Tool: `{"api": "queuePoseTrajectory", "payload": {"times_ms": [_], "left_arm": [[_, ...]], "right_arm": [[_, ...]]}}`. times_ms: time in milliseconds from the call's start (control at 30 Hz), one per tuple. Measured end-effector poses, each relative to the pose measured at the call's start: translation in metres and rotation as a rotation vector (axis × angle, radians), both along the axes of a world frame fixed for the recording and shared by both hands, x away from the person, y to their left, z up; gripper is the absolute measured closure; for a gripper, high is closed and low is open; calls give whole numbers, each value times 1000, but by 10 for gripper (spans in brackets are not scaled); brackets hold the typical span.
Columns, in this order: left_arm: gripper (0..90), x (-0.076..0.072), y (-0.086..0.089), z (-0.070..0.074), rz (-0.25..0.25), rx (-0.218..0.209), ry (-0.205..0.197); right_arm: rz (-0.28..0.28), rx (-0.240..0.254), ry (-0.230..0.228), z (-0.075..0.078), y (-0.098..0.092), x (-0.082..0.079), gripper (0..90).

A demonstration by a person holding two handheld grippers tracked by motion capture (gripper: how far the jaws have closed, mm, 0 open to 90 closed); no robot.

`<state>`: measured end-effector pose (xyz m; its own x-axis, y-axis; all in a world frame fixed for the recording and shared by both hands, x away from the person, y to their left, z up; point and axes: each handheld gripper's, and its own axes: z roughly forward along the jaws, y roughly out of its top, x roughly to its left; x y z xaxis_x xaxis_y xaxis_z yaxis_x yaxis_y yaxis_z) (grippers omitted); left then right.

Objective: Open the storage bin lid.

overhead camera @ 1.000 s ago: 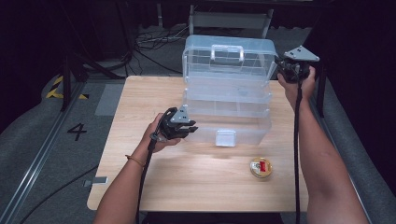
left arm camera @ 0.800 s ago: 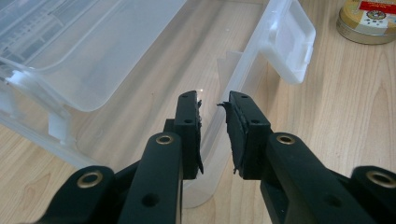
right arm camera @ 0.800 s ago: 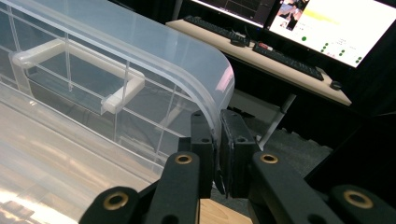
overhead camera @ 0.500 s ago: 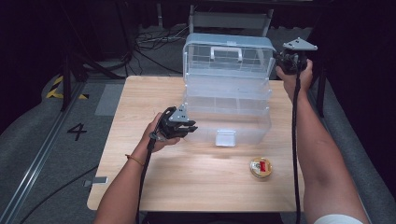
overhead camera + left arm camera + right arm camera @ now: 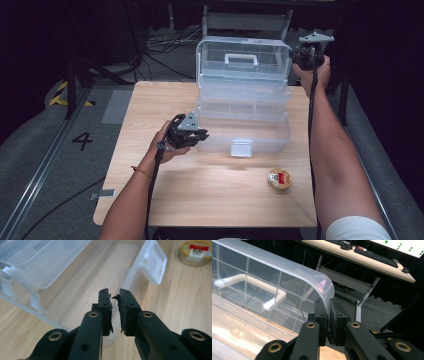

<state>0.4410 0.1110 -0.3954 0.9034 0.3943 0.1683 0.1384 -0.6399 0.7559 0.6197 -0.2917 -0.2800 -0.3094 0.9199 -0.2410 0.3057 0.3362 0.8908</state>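
From the high view, the big clear plastic organiser box [image 5: 243, 107] sits toward the back middle of the light wooden table [image 5: 210, 192], its tiers fanned open and the lid with the moulded carry handle [image 5: 241, 59] standing up at the back. The right gripper [image 5: 303, 56] is up at the lid's right edge, and the left gripper [image 5: 196, 136] is down at the base tub's front left corner; a small round gold tin with a red label [image 5: 279, 178] sits apart on the table, near the front right. In the left gripper view, the left gripper [image 5: 114, 305] has its jaws nearly together; they have just been closing, with the tub's thin clear corner wall running up between the pads [image 5: 123, 311], though I honestly can't tell if they're pressing on it yet. Front latch tab [image 5: 155, 263] is just beyond. In the right gripper view, the right gripper [image 5: 328, 315] is clamped tight on the curved edge of the lid [image 5: 323, 288]. My take: pin the base firmly first, then swing the lid slowly along its hinge arc, don't yank sideways, or the whole light box probably skids or the tiers bind.
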Motion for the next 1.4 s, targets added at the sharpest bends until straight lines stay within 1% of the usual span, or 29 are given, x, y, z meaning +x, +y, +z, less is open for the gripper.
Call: {"api": "queuePoseTrajectory", "payload": {"times_ms": [67, 100, 167, 200, 233, 267, 300, 367, 467, 500, 533, 567, 600, 633, 700, 733, 833, 867, 967, 1067, 1100, 1167, 1333, 1400], "left_arm": [[817, -1, 1, 1, 2, 4, 1], [819, 0, 2, 1, 1, -5, 9], [819, 1, 5, 2, -1, -10, 25], [814, 1, 6, 1, -1, -6, 30], [797, 1, 5, 0, 8, 18, 37], [742, 1, 5, 0, 13, 29, 36], [729, 0, 5, -1, 8, 22, 40], [726, 0, 6, -1, 4, 26, 43], [718, 2, 6, -3, -25, 24, 69], [711, 1, 4, -4, -32, 30, 72], [710, -1, 3, -3, -37, 41, 60], [714, -1, 3, -3, -37, 41, 60], [714, -2, 2, -3, -41, 54, 50], [719, -4, 3, -2, -47, 56, 47], [735, -4, 3, -2, -49, 48, 43], [741, -5, 3, -1, -49, 39, 42], [758, -6, 3, -1, -49, 29, 45], [762, -7, 3, 0, -51, 34, 43], [771, -9, 2, 0, -60, 26, 51], [774, -10, 2, 0, -62, 30, 48], [774, -11, 1, 0, -62, 41, 39], [772, -12, 0, 1, -59, 49, 33], [773, -11, 2, 0, -63, 26, 49], [774, -10, 3, -1, -68, 20, 56]], "right_arm": [[-5, 15, 8, -2, 0, 5, 859], [-8, 16, 12, -2, 0, 7, 859], [-12, 13, 21, -3, 2, 11, 859], [-14, 5, 27, -4, 3, 13, 858], [-16, -5, 32, -4, 4, 15, 858], [-15, 1, 43, -5, 5, 17, 858], [-15, 6, 53, -6, 5, 19, 858], [-16, 8, 59, -8, 5, 21, 858], [-14, 18, 71, -14, 6, 24, 856], [-13, 20, 76, -15, 6, 25, 854], [-14, 12, 85, -16, 6, 26, 852], [-14, 12, 85, -16, 6, 26, 852], [-16, 6, 89, -17, 7, 27, 851], [-14, 4, 97, -19, 7, 29, 850], [-14, 10, 104, -20, 6, 31, 850], [-19, 9, 101, -22, 7, 32, 849], [-20, 14, 94, -23, 7, 33, 851], [-20, 19, 97, -24, 8, 34, 851], [-15, 14, 112, -25, 9, 38, 851], [-11, -5, 120, -25, 12, 42, 848], [-10, -10, 123, -26, 12, 43, 848], [-12, -17, 125, -27, 13, 44, 846], [-7, -23, 133, -30, 12, 48, 844], [-18, -6, 138, -31, 13, 49, 846]]}}
